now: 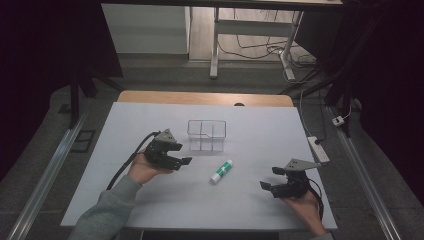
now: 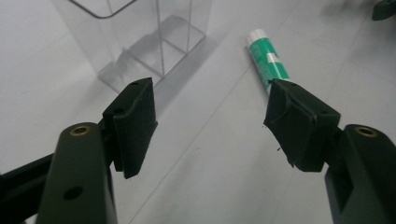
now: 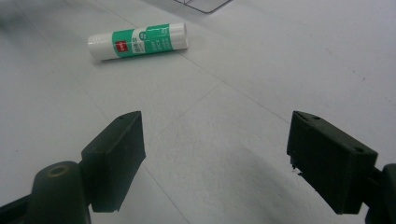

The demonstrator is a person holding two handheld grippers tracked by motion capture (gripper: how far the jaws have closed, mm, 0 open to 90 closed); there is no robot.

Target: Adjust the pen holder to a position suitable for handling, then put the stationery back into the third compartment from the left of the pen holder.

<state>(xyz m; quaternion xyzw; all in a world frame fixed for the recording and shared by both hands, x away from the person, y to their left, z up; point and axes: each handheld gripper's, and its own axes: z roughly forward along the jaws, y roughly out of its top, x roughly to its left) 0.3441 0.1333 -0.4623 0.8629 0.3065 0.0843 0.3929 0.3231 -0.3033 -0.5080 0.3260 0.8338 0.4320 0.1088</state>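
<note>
A green and white glue stick (image 1: 221,171) lies on its side on the white table sheet (image 1: 250,135), just right of and nearer than a clear plastic divided box (image 1: 206,135). My left gripper (image 1: 184,156) hovers left of the stick, open, with nothing between its jaws. In the left gripper view the glue stick (image 2: 266,63) lies beyond the right jaw and the clear box (image 2: 140,42) stands ahead on the left. My right gripper (image 1: 270,178) is held open near the table's front right. In the right gripper view the glue stick (image 3: 137,41) lies farther off at the upper left.
The wooden table edge (image 1: 205,98) runs behind the white sheet. A white power strip (image 1: 318,148) lies off the sheet's right side. Desk legs and cables stand on the floor beyond. Bare sheet lies between the two grippers.
</note>
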